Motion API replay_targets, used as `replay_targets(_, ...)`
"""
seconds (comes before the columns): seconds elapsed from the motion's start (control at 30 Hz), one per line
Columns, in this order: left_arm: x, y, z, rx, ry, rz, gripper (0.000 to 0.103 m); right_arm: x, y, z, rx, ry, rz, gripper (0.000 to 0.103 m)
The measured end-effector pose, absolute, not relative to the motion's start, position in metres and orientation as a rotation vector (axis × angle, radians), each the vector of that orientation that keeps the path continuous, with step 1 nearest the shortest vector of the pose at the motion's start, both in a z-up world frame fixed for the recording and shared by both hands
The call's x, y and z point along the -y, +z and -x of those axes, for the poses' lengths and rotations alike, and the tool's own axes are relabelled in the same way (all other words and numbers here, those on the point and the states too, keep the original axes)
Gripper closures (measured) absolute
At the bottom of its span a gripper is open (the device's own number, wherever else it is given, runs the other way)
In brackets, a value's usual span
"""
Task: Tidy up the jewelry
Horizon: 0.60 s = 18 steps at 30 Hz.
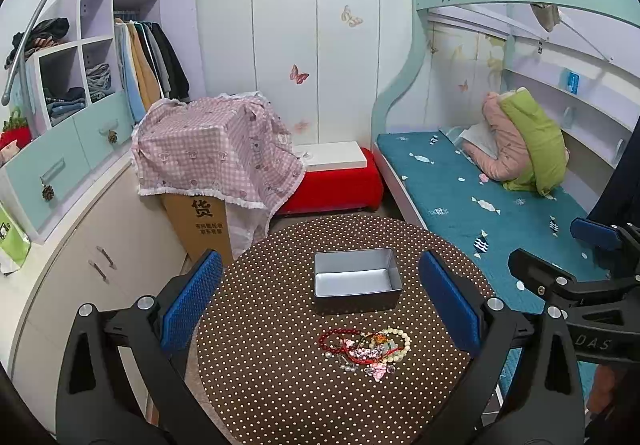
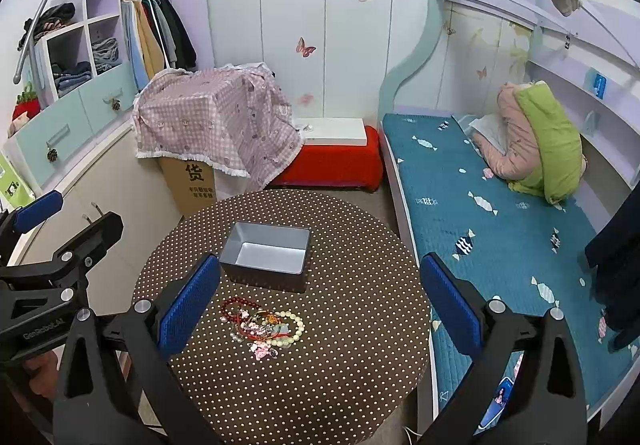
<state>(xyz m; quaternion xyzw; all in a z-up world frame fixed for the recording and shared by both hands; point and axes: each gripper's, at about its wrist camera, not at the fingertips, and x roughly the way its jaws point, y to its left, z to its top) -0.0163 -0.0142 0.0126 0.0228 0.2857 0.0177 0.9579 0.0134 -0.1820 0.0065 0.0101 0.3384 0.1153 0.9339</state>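
Observation:
A pile of jewelry (image 1: pixel 366 351) lies on a round brown polka-dot table (image 1: pixel 280 385): a red bead bracelet, a cream bead bracelet and pink charms. It also shows in the right wrist view (image 2: pixel 262 327). An empty grey metal box (image 1: pixel 356 279) stands just behind the pile; it shows in the right wrist view too (image 2: pixel 266 255). My left gripper (image 1: pixel 320 301) is open and empty above the table, with the box and pile between its fingers. My right gripper (image 2: pixel 320 305) is open and empty, to the right of the pile.
A bed with a teal cover (image 1: pixel 480 201) runs along the right of the table, with pink and green bedding on it. A cardboard box under a pink checked cloth (image 1: pixel 212 153) and a red bench (image 1: pixel 336 185) stand behind the table. Cabinets (image 1: pixel 80 245) line the left.

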Motion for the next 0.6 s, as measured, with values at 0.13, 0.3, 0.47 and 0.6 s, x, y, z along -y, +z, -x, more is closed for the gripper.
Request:
replay_targets(0.13, 0.009, 0.007, 0.011, -0.607, 0.034, -0.038, 0.005, 0.177, 0.002, -0.017, -0.716, 0.241, -0.019, 0.007)
replay_targets(0.3, 0.001, -0.005, 0.002, -0.675, 0.033, -0.022, 0.005, 0.171, -0.008, -0.023, -0.778, 0.241, -0.009, 0.007)
replay_targets(0.47, -0.011, -0.025, -0.009, -0.779, 0.011, 0.017, 0.005, 0.162, -0.028, -0.03, -0.878, 0.24, -0.013, 0.007)
replay_targets(0.6, -0.024, -0.047, -0.018, -0.887, 0.005, 0.039, 0.005, 0.161, -0.051, -0.037, -1.001, 0.206, -0.041, 0.007)
